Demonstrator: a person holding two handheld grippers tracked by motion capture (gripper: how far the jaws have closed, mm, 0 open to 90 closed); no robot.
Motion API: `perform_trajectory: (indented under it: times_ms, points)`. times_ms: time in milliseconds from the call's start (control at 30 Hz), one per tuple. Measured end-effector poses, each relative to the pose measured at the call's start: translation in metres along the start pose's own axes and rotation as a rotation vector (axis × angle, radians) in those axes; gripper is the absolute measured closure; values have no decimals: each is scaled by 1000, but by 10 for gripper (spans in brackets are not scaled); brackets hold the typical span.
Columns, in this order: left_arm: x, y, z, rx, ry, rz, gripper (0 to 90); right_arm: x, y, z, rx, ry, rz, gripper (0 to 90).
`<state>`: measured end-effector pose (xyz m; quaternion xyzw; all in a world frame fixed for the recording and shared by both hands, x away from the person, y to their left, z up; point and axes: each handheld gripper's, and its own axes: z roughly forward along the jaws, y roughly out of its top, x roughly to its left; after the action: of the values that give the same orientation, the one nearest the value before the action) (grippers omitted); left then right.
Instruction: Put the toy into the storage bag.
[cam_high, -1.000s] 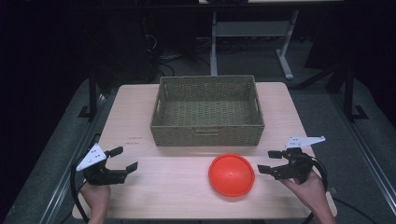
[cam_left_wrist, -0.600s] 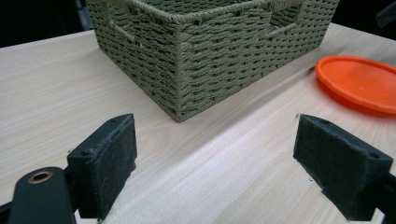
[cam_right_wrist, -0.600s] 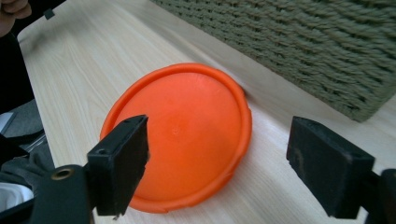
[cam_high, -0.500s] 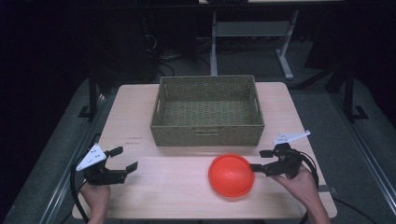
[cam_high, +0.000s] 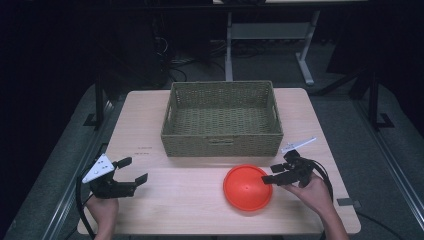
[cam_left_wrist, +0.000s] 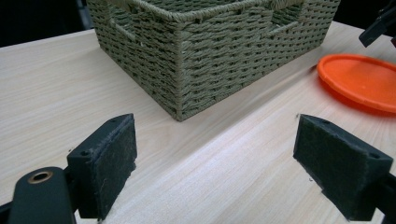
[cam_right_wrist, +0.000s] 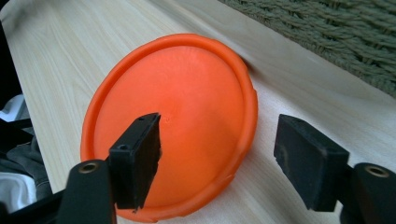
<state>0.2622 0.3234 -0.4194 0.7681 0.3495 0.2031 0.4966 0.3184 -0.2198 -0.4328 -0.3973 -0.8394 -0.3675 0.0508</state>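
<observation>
Just in front of the woven basket (cam_high: 222, 119), on the pale wooden table (cam_high: 170, 197), lies an orange disc (cam_high: 247, 187). It is round, smooth and bright orange, gently domed in the middle with a raised rim running around its edge; it looks like a plate or lid turned face down, though which one I cannot tell. It sits near the basket's front wall, toward that wall's right end, with a strip of bare table between the two.

Beside the basket's front right corner, the right gripper (cam_high: 274, 174) is held by a hand (cam_high: 314, 192) at the disc's right edge. Its jaws stand wide apart and hold nothing. In the right gripper view one pad (cam_right_wrist: 137, 158) hangs over the disc's surface (cam_right_wrist: 187, 112) while the other pad (cam_right_wrist: 306, 161) is over bare wood just outside the rim, so the rim lies between them. Whether either pad touches the disc cannot be made out.

Off the basket's front left corner, the left gripper (cam_high: 134, 171) is held near the table's left edge, well apart from the disc. Its jaws are also spread wide and empty. In the left gripper view the basket's corner (cam_left_wrist: 180, 60) stands ahead between the pads (cam_left_wrist: 109, 165), and the disc (cam_left_wrist: 362, 79) shows far to one side.
</observation>
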Motion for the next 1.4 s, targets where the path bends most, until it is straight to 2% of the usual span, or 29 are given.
perform_trajectory:
  times_ms: [100,333,400,533,600,1400]
  points:
    - [-1,0,0,-2,1,-8,126,-3,1,2,6,4,6,327]
    - [-1,0,1,1,2,1,126,-11,1,10,43,7,31,373]
    - [-1,0,1,-1,2,-3,126,-13,1,12,48,19,28,404]
    - [-1,0,0,-3,2,-9,126,-12,1,15,73,17,17,445]
    - [-1,0,1,1,3,2,126,-12,1,16,80,21,15,456]
    - [-2,0,2,10,4,-1,126,-15,2,27,140,53,7,534]
